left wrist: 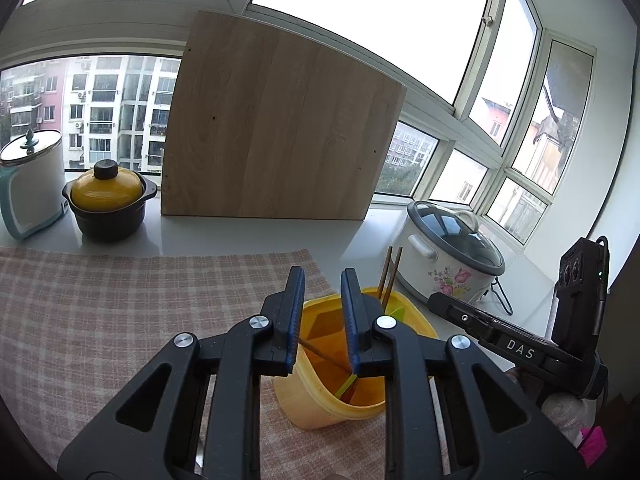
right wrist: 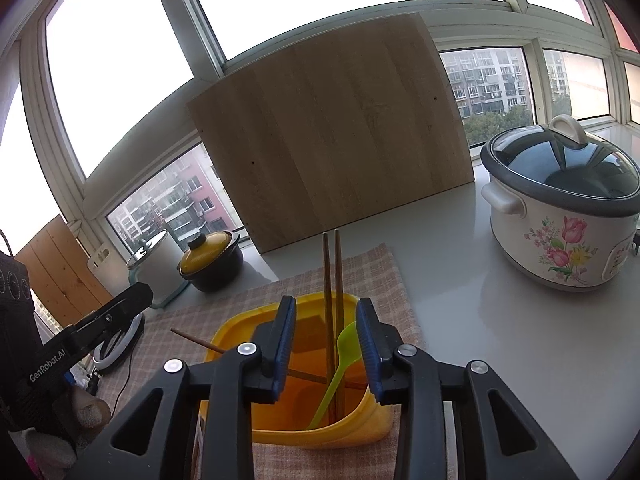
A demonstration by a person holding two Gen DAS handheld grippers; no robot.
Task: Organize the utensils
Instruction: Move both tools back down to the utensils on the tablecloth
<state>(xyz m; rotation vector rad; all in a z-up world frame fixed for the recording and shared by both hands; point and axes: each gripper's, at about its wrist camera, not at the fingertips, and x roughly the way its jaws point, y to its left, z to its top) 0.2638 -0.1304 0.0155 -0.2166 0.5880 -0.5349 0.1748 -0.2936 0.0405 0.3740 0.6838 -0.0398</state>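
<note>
Hovering above yellow holder (right wrist: 304,432), both grippers, left (left wrist: 322,320) and right (right wrist: 326,344), fingers wide, gripping nothing; chopsticks (right wrist: 333,280), green spoon (right wrist: 340,360) already standing inside, apparently sorted.

The left gripper (left wrist: 322,312) points forward and slightly down, its jaws parted with a clear gap between the blue pads (left wrist: 297,312). Seen from the right wrist camera, its black body reaches in from the left edge, with a gloved hand (right wrist: 60,432) behind it. The right gripper (right wrist: 326,344) also points forward and down, jaws spread wide and holding nothing. From the left wrist camera its black body enters at the right edge, tilted, held by a light-gloved hand (left wrist: 564,412).
</note>
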